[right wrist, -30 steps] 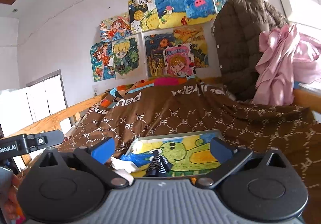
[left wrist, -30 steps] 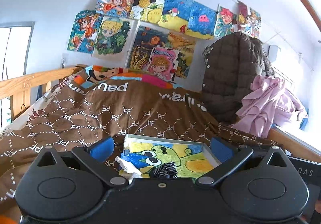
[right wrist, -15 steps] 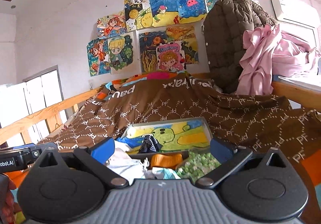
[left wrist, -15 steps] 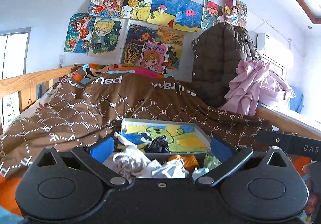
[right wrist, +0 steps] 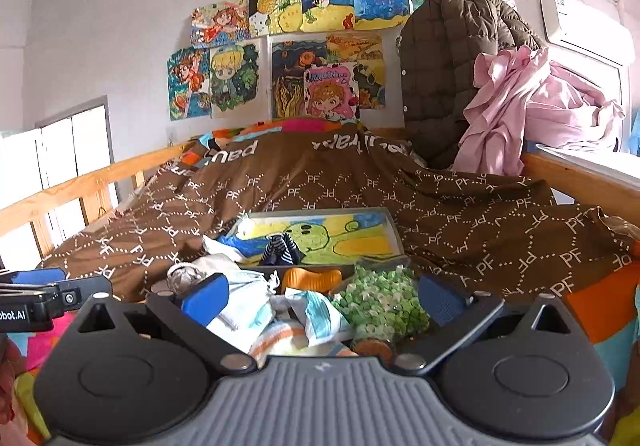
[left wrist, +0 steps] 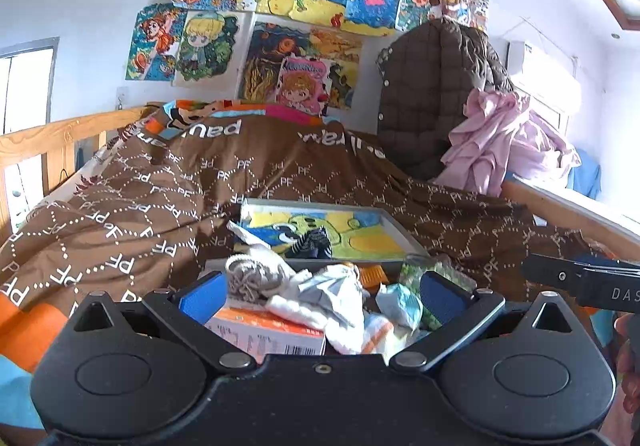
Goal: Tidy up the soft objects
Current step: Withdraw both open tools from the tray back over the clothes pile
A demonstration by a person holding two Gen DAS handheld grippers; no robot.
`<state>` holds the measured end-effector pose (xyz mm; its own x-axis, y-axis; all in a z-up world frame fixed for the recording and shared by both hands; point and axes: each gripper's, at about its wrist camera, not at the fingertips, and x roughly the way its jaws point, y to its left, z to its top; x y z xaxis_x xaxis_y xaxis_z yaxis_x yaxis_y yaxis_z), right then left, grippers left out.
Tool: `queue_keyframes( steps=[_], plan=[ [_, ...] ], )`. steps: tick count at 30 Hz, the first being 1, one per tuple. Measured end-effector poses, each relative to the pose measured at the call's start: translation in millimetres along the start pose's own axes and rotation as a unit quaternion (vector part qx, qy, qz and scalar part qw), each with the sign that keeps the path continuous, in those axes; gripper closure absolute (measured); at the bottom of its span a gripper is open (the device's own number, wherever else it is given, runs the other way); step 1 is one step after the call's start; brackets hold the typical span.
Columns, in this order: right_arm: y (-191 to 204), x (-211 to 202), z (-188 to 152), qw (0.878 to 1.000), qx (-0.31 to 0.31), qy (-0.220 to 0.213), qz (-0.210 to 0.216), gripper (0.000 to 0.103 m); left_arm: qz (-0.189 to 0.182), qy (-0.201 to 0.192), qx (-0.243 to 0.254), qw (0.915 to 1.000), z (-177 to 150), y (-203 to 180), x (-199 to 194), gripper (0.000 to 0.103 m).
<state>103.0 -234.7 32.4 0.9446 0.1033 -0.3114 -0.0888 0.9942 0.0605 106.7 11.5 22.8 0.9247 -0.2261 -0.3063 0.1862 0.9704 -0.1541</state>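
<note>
A shallow tray (left wrist: 394, 224) with a cartoon picture lies on the brown bedspread (left wrist: 160, 190); a dark striped sock (left wrist: 314, 242) rests in it. It also shows in the right wrist view (right wrist: 390, 224), with the sock (right wrist: 280, 248). In front of it lies a pile: a grey knit piece (left wrist: 250, 278), white cloth (left wrist: 324, 298), an orange item (right wrist: 312, 278) and a bag of green bits (right wrist: 378, 302). My left gripper (left wrist: 320, 292) is open just above the pile. My right gripper (right wrist: 322, 294) is open over the same pile.
An orange-and-white box (left wrist: 264, 330) lies under the cloths. A brown quilted jacket (left wrist: 436, 94) and pink cloth (left wrist: 504, 134) hang at the far right. Wooden bed rails (left wrist: 52, 138) run along the sides. Drawings cover the wall behind.
Both grippers have pulled back from the tray, so the pile of cloths, box and green bag has come into view between the fingers. The jaws stay open.
</note>
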Motion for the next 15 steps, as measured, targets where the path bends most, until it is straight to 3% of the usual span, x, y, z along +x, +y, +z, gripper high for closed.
queue_keyframes(
  steps=[15],
  plan=[
    [8.1,15.2,-6.8,0.999,-0.024,0.049,-0.004,0.000,0.023,0.049,0.026,0.9982,-10.2,-2.4,13.0,0.001]
  ],
)
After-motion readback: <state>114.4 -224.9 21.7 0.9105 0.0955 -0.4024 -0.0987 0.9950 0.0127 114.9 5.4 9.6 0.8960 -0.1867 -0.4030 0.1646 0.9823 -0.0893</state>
